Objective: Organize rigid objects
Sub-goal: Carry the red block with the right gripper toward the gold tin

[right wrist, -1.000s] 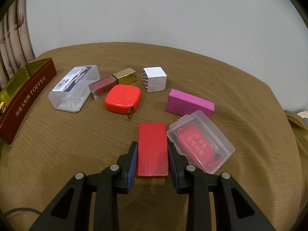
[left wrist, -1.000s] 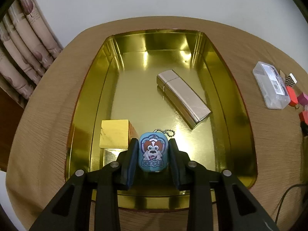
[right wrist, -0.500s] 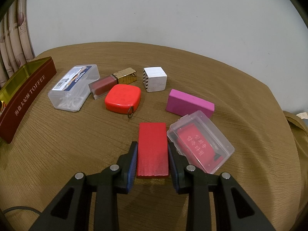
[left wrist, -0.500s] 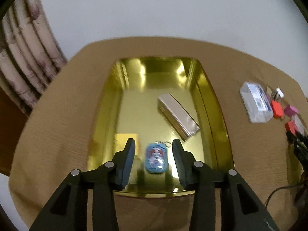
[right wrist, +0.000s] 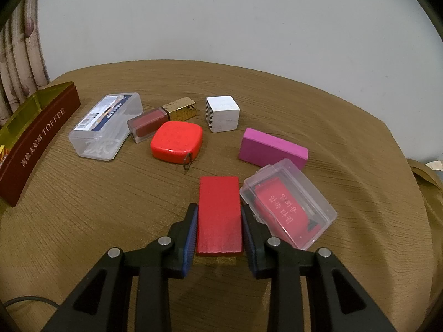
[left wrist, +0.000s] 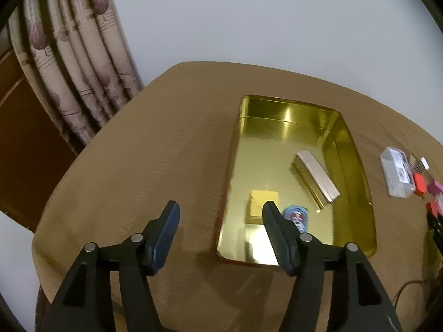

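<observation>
Two claws: left claw (left wrist: 220,215) released, spread above counter (left wrist: 155,166) beside gold tin (left wrist: 357,166); right claw (right wrist: 218,225) grasping red block (right wrist: 219,213).

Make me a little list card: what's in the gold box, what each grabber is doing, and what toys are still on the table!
In the gold tin: yellow block, blue dog keychain, rose-gold case
Left gripper: open, empty, above the table beside the tin
Right gripper: closed on the red block
Still on the table: red tape measure, pink block, white cube, lip gloss, two clear boxes
</observation>
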Motion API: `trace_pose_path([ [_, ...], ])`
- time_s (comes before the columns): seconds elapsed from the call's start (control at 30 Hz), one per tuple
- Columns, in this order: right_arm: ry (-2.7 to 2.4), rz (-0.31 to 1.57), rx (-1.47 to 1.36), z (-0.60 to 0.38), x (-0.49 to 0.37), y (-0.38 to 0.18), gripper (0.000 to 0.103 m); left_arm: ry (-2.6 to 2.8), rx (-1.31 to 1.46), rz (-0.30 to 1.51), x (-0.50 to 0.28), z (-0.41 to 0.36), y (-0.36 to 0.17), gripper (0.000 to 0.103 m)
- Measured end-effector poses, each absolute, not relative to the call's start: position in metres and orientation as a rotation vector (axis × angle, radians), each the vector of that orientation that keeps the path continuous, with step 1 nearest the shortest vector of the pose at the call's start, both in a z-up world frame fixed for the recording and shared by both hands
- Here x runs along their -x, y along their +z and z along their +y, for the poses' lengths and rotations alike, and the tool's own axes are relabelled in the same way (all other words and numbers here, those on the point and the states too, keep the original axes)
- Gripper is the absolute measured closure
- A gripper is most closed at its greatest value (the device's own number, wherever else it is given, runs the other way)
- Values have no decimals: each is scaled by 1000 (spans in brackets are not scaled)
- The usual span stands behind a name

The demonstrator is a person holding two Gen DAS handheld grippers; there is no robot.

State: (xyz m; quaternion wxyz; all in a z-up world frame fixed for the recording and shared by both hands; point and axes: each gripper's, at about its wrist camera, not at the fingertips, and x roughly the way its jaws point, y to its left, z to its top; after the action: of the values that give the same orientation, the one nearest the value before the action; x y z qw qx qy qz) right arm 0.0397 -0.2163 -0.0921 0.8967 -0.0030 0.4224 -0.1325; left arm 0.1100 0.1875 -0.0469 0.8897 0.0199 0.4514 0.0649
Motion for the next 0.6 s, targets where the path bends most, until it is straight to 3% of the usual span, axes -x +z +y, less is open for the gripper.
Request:
trace_pose_path([
  [0.6, -223, 841, 5, -181, -43, -59, 73, 155, 48, 984, -117, 208, -55, 37],
])
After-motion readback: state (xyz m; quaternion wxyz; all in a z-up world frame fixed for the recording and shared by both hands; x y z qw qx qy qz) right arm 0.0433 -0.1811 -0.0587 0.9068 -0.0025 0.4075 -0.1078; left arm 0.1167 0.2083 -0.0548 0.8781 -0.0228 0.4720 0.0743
